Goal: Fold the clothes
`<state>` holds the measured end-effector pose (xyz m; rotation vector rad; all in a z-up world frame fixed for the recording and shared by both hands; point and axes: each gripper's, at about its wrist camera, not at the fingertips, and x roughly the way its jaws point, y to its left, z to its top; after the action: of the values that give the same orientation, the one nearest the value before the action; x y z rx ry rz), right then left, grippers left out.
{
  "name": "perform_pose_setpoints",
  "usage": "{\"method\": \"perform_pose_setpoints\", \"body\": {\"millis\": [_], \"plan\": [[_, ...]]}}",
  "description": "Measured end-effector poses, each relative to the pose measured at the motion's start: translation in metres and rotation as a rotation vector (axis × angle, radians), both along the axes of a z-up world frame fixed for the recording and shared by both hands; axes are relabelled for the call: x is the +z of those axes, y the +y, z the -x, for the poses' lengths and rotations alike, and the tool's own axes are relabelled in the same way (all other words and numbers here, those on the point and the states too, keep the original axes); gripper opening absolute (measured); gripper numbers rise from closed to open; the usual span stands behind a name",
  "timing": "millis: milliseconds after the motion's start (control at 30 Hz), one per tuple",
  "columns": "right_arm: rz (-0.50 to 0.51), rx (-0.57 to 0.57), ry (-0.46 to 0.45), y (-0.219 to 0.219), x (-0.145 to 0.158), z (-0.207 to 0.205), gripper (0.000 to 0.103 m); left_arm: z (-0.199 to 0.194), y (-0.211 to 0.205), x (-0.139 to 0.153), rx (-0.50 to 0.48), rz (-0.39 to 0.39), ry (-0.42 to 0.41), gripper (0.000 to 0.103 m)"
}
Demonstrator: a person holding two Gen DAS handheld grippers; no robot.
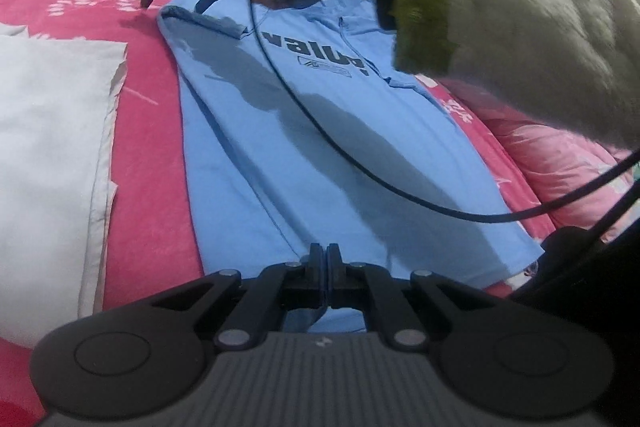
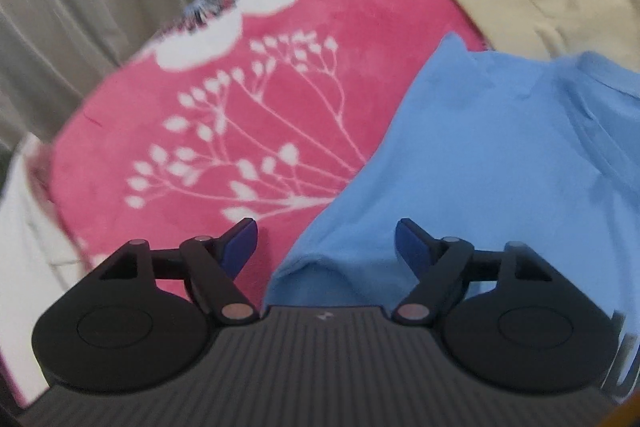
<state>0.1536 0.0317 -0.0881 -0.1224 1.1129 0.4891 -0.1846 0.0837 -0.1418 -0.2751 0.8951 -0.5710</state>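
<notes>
While your left gripper [image 1: 327,259] pinches the near hem of the light blue printed T-shirt [image 1: 320,131] spread on the pink floral blanket [image 1: 148,131], your right gripper [image 2: 326,239] hovers over its far sleeve, fingers apart, empty.

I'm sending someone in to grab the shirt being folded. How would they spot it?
Start at the pink flowered blanket covering the bed. The light blue T-shirt lies spread flat along it, beside a white folded cloth. It alone has dark lettering printed across its chest.
</notes>
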Motion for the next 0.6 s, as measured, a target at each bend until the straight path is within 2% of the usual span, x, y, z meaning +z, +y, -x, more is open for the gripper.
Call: {"method": "perform_pose_setpoints", "body": {"millis": [133, 233, 300, 367, 400, 433, 467, 600], "plan": [[0.074, 0.044, 0.003, 0.015, -0.014, -0.006, 0.080, 0.001, -0.002, 0.000, -0.010, 0.006, -0.008, 0.002], [0.073, 0.047, 0.003, 0.014, -0.013, -0.007, 0.077, 0.002, -0.003, 0.002, -0.027, 0.014, -0.019, 0.002], [0.066, 0.037, 0.001, 0.010, -0.012, -0.007, 0.068, 0.003, -0.005, 0.006, -0.045, 0.019, -0.032, 0.002], [0.057, 0.009, -0.001, 0.004, -0.009, -0.008, 0.039, 0.003, -0.005, 0.008, -0.058, 0.028, -0.043, 0.002], [0.045, -0.014, 0.002, -0.001, -0.007, -0.010, 0.031, 0.002, -0.005, 0.009, -0.065, 0.035, -0.043, 0.002], [0.023, -0.040, 0.013, -0.008, -0.005, -0.012, 0.015, 0.002, -0.005, 0.010, -0.071, 0.042, -0.042, 0.002], [-0.001, -0.063, 0.024, -0.016, -0.004, -0.014, 0.007, 0.001, -0.005, 0.010, -0.077, 0.046, -0.042, 0.002], [-0.151, -0.123, 0.046, -0.051, 0.005, -0.018, 0.006, -0.002, -0.002, 0.014, -0.090, 0.070, -0.038, 0.002]]}}
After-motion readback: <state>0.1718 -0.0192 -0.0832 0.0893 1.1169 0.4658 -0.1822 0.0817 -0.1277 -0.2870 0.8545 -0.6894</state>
